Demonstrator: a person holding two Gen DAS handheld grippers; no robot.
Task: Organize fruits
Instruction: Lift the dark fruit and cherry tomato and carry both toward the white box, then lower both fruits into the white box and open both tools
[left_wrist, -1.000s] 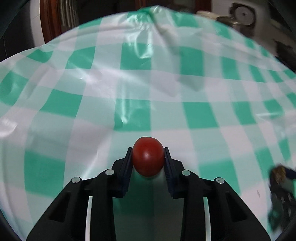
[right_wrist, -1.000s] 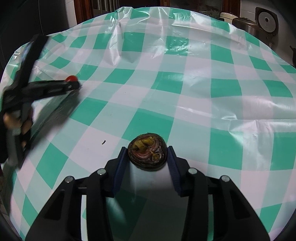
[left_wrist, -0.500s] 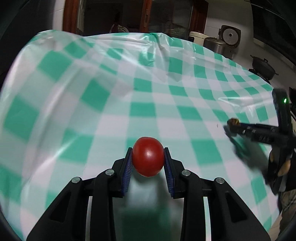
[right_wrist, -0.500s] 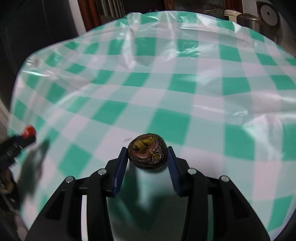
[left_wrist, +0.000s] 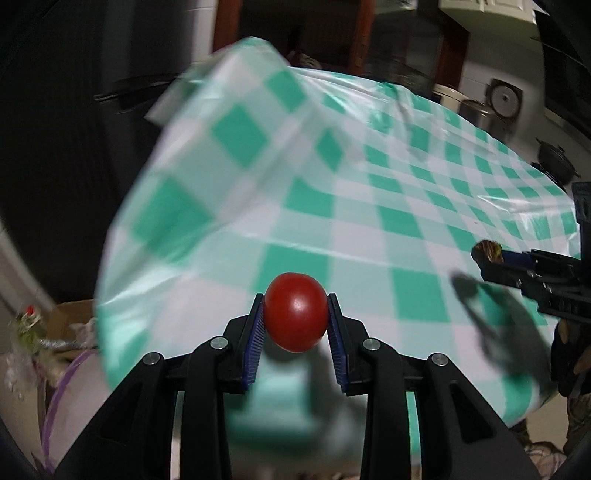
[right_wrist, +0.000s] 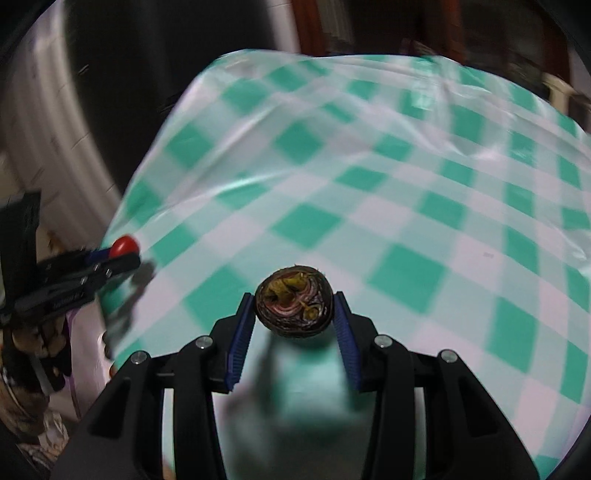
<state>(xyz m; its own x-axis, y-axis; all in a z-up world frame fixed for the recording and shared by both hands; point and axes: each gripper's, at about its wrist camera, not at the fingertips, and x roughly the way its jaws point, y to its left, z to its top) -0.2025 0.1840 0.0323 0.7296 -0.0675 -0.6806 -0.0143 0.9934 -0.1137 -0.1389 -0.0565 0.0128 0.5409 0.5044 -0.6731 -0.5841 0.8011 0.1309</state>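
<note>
My left gripper (left_wrist: 295, 318) is shut on a red tomato (left_wrist: 295, 315) and holds it above the near left edge of the table. The tomato also shows in the right wrist view (right_wrist: 125, 246). My right gripper (right_wrist: 294, 306) is shut on a dark cut passion fruit half (right_wrist: 294, 305) with yellow pulp facing the camera, held above the table's near edge. That fruit also shows at the right of the left wrist view (left_wrist: 487, 250).
The table wears a green and white checked plastic cloth (left_wrist: 369, 206). Left of the table, low down, are a cardboard box (left_wrist: 70, 314) and a purple-rimmed container (left_wrist: 62, 384). Pots and a cooker (left_wrist: 502, 99) stand beyond the far edge.
Both grippers have pulled back and up towards the table's near left corner, still holding their fruits. The views are blurred by motion, and the floor beside the table has come into view.
</note>
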